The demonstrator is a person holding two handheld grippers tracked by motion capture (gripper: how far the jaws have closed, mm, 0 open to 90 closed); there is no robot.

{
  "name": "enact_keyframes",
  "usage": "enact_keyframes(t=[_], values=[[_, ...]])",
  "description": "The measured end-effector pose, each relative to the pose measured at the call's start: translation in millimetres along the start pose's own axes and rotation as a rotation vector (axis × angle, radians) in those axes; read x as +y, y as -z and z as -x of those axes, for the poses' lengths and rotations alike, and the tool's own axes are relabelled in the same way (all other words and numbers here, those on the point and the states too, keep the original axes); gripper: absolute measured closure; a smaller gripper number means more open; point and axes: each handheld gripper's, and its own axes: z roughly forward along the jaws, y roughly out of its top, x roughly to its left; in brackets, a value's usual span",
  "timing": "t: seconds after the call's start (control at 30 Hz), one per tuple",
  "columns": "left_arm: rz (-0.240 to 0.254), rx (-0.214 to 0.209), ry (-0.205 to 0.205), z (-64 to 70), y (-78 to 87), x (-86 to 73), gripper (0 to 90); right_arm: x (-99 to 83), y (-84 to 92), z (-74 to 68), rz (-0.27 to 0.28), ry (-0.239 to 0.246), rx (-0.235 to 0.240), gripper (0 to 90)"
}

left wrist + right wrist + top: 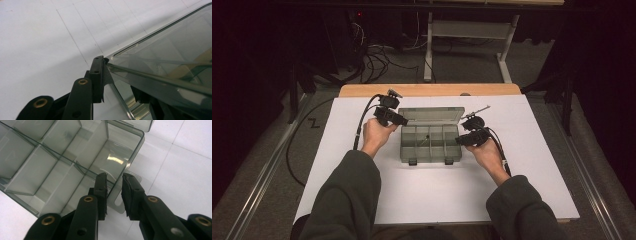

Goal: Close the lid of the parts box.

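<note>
Smoky plastic compartment box [430,142] mid-table, lid [432,115] up; left gripper [117,82] clamps lid's corner, right gripper [113,192] pinches box's end wall.

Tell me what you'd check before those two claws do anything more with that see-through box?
1. Lid folded back, box open: ok.
2. Left gripper has the lid's edge between its jaws: ok; firm pinch: cannot tell.
3. Right gripper astride the box's side wall: ok; squeezing it: cannot tell.
4. Box flat on the white table: ok.
5. Small part lying in a middle compartment: ok.
6. Slim tool behind the box, apart from both grippers: ok.
</note>
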Motion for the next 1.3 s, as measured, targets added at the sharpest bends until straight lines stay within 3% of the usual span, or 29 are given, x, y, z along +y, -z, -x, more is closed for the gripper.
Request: enact_keyframes(t=[0.97, 1.2, 1.3], values=[[0.001, 0.0, -0.013, -0.7, -1.9, -6.7, 66.0, -1.2, -0.4, 1.6, 0.017, 0.031, 0.009, 75.1], [-0.001, 0.004, -0.024, 0.2, -1.9, -7.5, 65.4, -1.7, 2.6, 2.6, 0.017, 0.024, 0.039, 73.1], [0.001, 0.004, -0.027, 0.2, -2.0, -8.5, 65.2, -1.6, 9.0, 3.5, 0.047, 0.03, 0.045, 77.7]])
